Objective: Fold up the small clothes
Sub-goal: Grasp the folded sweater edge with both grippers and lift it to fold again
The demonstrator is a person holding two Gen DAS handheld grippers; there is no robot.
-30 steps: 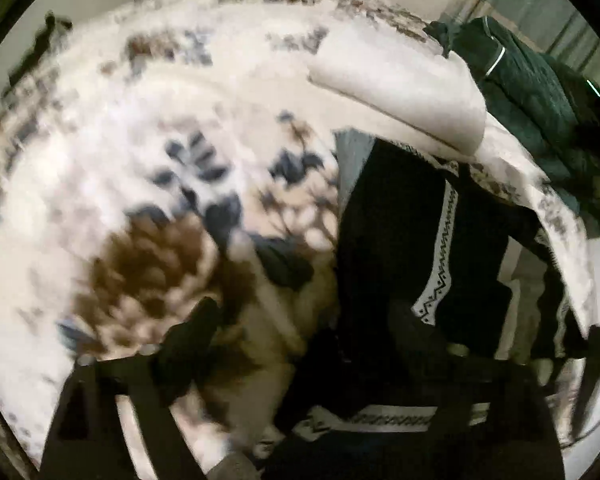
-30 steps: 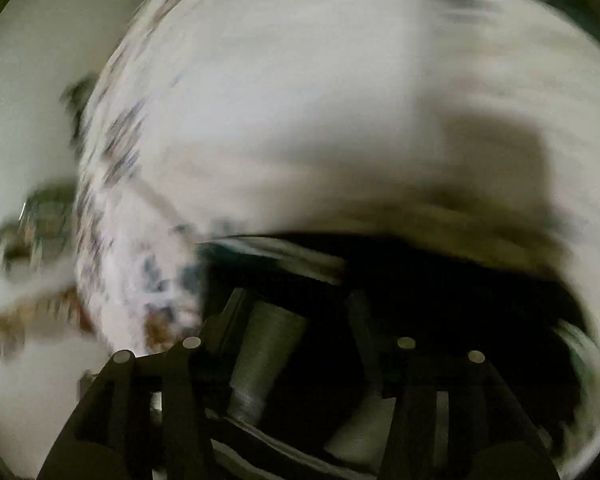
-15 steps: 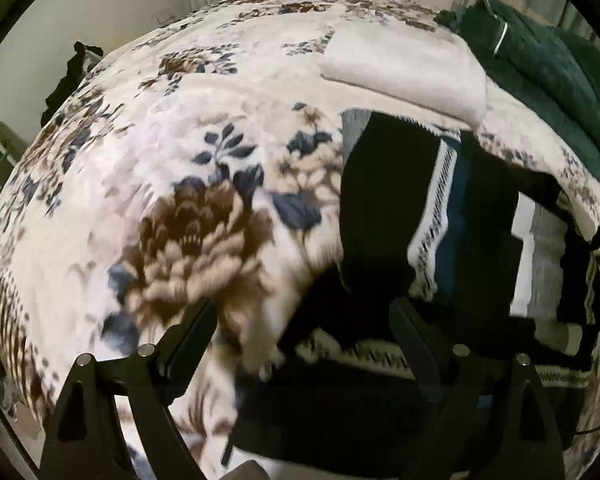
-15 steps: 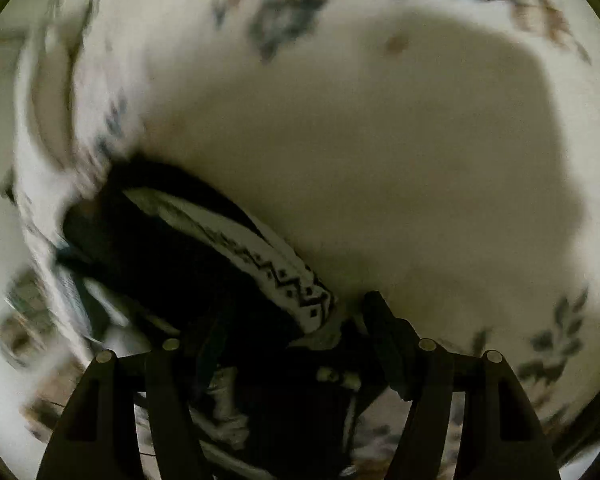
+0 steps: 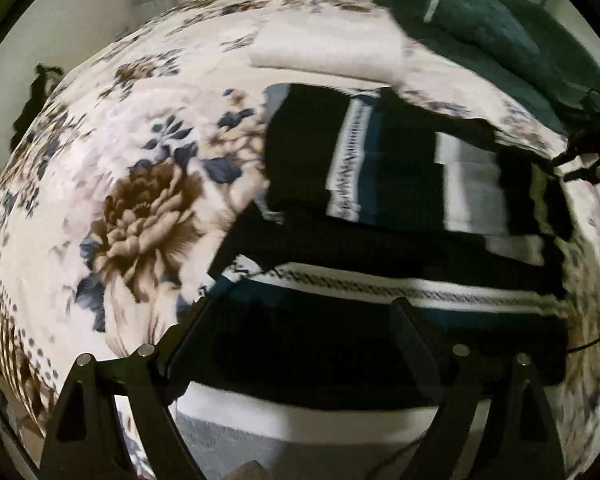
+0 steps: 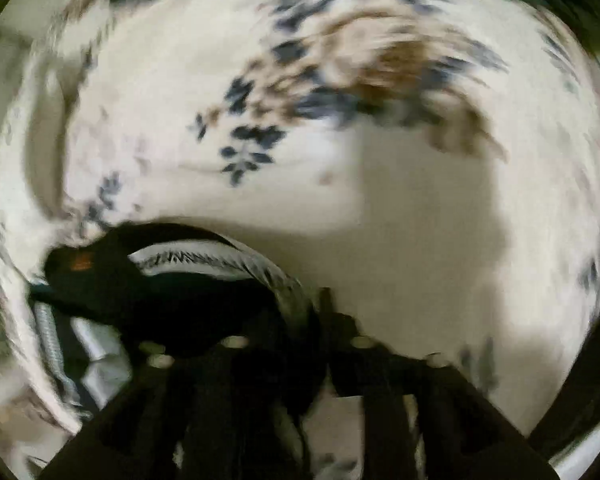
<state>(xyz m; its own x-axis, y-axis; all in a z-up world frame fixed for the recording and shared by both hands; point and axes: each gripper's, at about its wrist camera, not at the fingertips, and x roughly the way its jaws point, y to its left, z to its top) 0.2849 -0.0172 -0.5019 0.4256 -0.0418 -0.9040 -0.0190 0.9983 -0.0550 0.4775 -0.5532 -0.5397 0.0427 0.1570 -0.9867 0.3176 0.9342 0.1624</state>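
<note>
Lying across the bed (image 5: 112, 128), on its floral blanket, was the dark sweater (image 5: 380, 184), black with white patterned bands, teal stripes and grey-white blocks. Its near part had been folded so that 1 patterned band ran crosswise just ahead of the left tool (image 5: 296, 320). That tool's 2 fingers (image 5: 414, 338) stood wide apart with nothing between them, poised over the sweater's near black edge; whether they touched the cloth I could not tell.

Beyond the sweater sat a folded white towel (image 5: 332, 48), and to its right a heap of dark green clothing (image 5: 500, 36), both resting on the blanket and apart from the sweater.

From the right wrist view, everything was smeared by motion. The right tool (image 6: 320, 320) had its fingers drawn close together, with the sweater's (image 6: 172, 296) black fabric and a white zigzag band bunched at them; it looked pinched there, though the blur kept me from being sure. The blanket (image 6: 380, 200) spread pale beyond it.
</note>
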